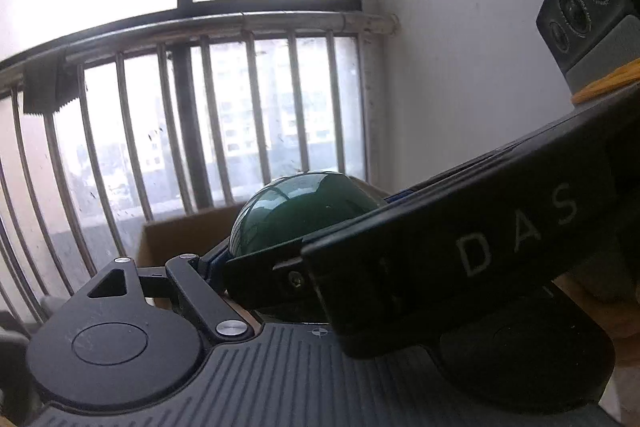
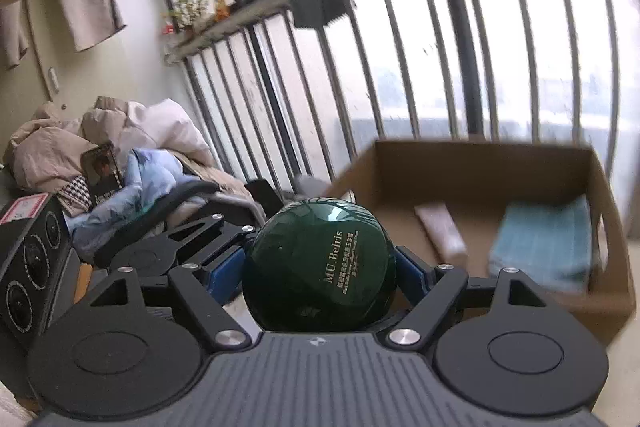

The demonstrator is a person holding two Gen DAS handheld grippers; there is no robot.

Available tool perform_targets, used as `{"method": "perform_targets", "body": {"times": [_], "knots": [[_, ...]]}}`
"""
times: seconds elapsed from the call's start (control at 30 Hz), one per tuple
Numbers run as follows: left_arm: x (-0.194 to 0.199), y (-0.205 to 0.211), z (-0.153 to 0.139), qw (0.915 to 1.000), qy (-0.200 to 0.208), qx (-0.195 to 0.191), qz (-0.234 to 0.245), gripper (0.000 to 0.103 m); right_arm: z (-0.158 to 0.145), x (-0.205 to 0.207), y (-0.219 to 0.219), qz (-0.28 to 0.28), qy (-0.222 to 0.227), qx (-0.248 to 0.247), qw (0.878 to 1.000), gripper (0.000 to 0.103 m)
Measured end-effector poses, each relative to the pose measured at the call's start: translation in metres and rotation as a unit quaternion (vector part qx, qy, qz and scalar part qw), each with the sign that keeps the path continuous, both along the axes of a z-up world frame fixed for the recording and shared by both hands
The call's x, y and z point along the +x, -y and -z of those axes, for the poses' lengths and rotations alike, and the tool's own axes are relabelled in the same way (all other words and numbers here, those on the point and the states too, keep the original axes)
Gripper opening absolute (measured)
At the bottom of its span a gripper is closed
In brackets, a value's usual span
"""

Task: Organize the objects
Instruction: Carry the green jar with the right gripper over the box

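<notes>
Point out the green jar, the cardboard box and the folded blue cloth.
green jar (image 2: 316, 267): right wrist view, front of its glossy body, beside the gold lettering.
cardboard box (image 2: 472, 167): right wrist view, inner back wall.
folded blue cloth (image 2: 540, 243): right wrist view, middle of its top face.

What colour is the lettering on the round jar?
Gold, on the dark green jar; it shows best in the right wrist view.

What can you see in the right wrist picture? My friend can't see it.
The right gripper holds a shiny dark green ball between its blue pads. Behind it is an open cardboard box with a folded blue cloth inside.
</notes>
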State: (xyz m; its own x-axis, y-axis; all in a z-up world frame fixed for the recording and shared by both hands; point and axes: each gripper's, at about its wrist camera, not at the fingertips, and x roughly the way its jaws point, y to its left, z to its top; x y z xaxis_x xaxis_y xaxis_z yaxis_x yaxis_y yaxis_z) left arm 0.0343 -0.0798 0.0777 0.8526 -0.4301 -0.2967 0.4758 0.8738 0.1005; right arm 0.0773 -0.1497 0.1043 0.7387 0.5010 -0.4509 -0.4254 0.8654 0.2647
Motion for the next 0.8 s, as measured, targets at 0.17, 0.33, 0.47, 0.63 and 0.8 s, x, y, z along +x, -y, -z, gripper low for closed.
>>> {"method": "perform_targets", "body": {"times": [0.17,0.33,0.47,0.63,0.8], "knots": [[0.040,-0.006,-0.012,0.9995,-0.023,0.022,-0.008,0.083,-0.015,0.045,0.000,-0.020,-0.008,0.020,1.000,0.083],[0.085,-0.023,0.005,0.9948,-0.097,0.029,-0.010,0.083,-0.005,0.104,0.003,-0.026,-0.068,0.053,0.996,0.083],[0.128,-0.027,0.022,0.9854,-0.166,0.032,-0.017,0.083,0.013,0.154,0.007,-0.031,-0.134,0.075,0.988,0.083],[0.168,-0.028,0.046,0.9669,-0.252,0.028,-0.029,0.085,0.047,0.203,0.012,-0.032,-0.218,0.092,0.971,0.083],[0.195,-0.032,0.061,0.9533,-0.299,0.012,-0.044,0.088,0.082,0.235,0.023,-0.022,-0.288,0.129,0.948,0.083]]}}
